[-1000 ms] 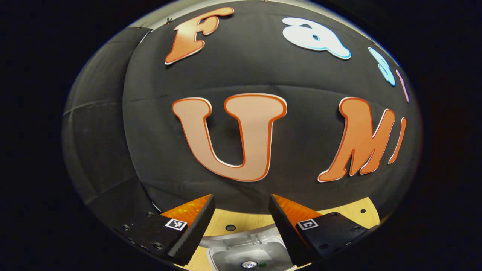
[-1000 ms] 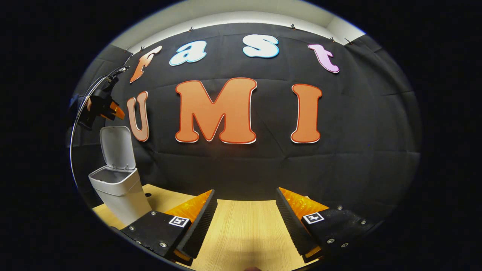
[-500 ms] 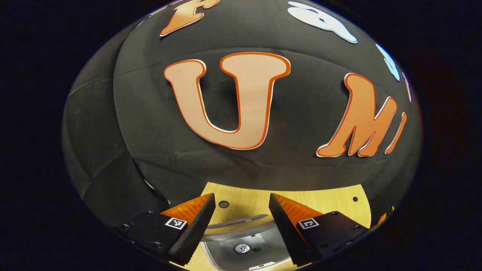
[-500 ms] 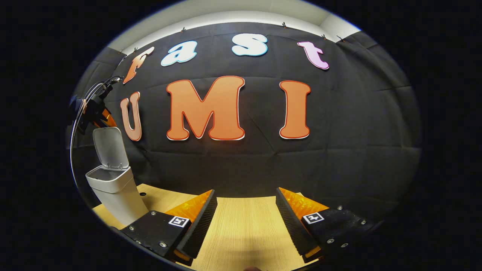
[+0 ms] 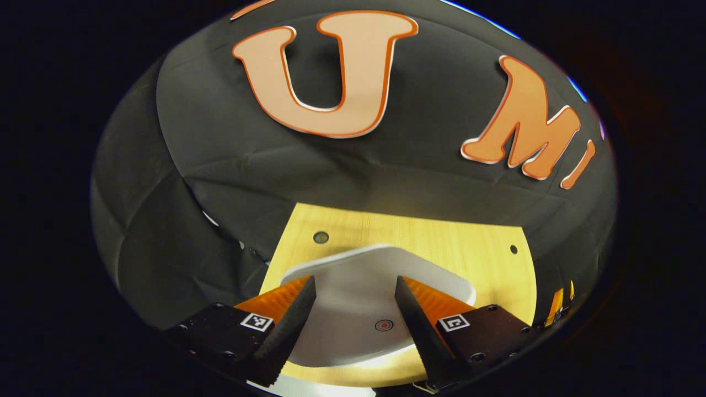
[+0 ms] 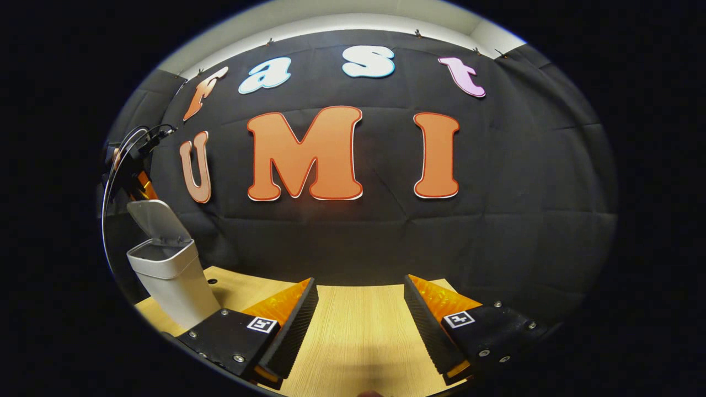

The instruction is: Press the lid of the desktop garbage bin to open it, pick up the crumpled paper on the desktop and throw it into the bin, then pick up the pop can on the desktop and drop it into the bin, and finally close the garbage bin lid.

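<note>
my left gripper (image 5: 353,314) hangs over the bin's lid (image 5: 364,298), fingers apart, the lid tilted partway down over the wooden table (image 5: 441,237). my right gripper (image 6: 358,325), fingers apart and holding nothing, sits well apart from the bin (image 6: 171,275) at the table's far left.

Left gripper view looks down close on the bin lid (image 5: 358,309); right gripper view sees it from afar (image 6: 157,220)

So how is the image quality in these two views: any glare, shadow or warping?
Left gripper view: glare washes out the lid's near edge; strong fisheye bend in the wall. Right gripper view: evenly lit, sharp, a soft shadow on the table at the bottom edge; the bin leans from distortion.
</note>
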Demonstrator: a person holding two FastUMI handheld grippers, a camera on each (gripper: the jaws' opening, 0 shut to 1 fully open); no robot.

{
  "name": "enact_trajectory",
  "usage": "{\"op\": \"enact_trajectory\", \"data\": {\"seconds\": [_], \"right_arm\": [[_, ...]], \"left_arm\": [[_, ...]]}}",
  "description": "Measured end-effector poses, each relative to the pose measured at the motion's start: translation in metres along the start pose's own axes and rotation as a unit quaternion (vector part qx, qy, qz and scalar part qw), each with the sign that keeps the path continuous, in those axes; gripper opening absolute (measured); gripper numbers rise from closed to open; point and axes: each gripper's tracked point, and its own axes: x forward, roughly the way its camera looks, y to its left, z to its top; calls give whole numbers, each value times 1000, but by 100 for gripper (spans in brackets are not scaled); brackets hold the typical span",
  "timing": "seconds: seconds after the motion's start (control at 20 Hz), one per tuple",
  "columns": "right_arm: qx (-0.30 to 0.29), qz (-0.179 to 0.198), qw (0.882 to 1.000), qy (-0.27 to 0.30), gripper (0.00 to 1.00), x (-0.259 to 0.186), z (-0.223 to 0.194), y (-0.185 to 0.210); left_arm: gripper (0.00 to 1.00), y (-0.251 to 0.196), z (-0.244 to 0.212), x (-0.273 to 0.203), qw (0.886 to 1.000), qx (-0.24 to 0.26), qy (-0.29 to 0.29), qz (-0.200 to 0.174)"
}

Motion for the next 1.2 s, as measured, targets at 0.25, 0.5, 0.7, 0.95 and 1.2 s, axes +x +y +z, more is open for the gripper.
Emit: {"op": "enact_trajectory", "data": {"seconds": [0.25, 0.5, 0.7, 0.95, 1.2], "right_arm": [[-2, 4, 1000, 3, 93, 1, -2, 1], [-4, 3, 1000, 7, 93, 1, -5, -2], [-7, 5, 1000, 13, 93, 1, -9, -1], [-16, 9, 1000, 20, 93, -3, -16, 2], [-14, 9, 1000, 10, 93, -8, -6, -1]], "left_arm": [[94, -7, -48, 14, 997, 1, 83, -8], [94, -8, -89, 24, 987, -14, 160, -8], [95, -11, -95, 27, 984, 6, 176, -2], [98, -14, -101, 34, 983, 55, 174, -5], [98, -13, -102, 29, 981, 48, 189, 4]]}}
